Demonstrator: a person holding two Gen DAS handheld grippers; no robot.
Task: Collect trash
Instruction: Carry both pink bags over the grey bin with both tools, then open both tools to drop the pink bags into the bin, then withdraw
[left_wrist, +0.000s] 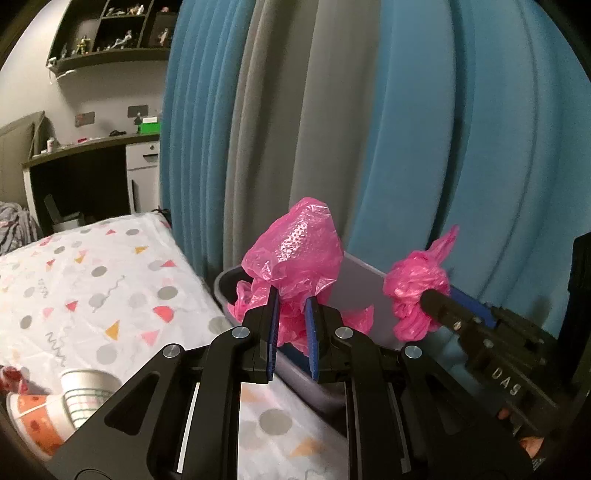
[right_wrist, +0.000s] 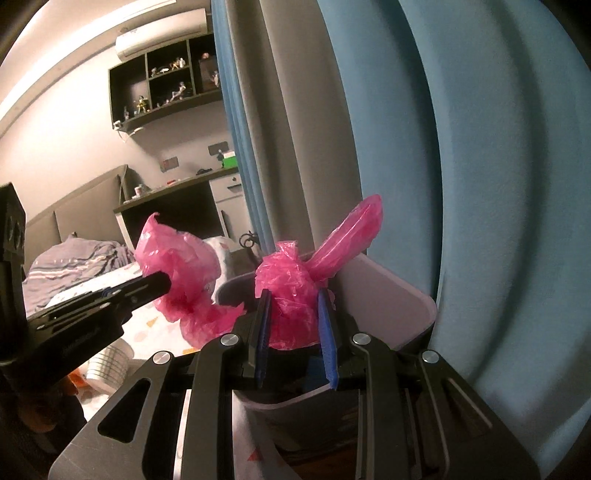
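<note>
Left gripper (left_wrist: 291, 295) jaws pinching pink bag (left_wrist: 295, 251) at frame centre, above grey bin (left_wrist: 364, 280). Right gripper (right_wrist: 295, 295) jaws pinching bag's other bunched handle. Bag apparently gathered, tying or lifting left. Paper cups (left_wrist: 74, 398) on bed (left_wrist: 110, 280), lower left, uncollected.

Blue-and-grey curtains (left_wrist: 332, 129) fill right side. Pale wall (right_wrist: 74, 122) at left, dark cubby shelf (right_wrist: 162, 85) with figurines, air conditioner (right_wrist: 162, 35) above it. Dark desk (left_wrist: 85, 147) below, white drawer unit (left_wrist: 142, 166) at desk's right end. Dim indoor light.
</note>
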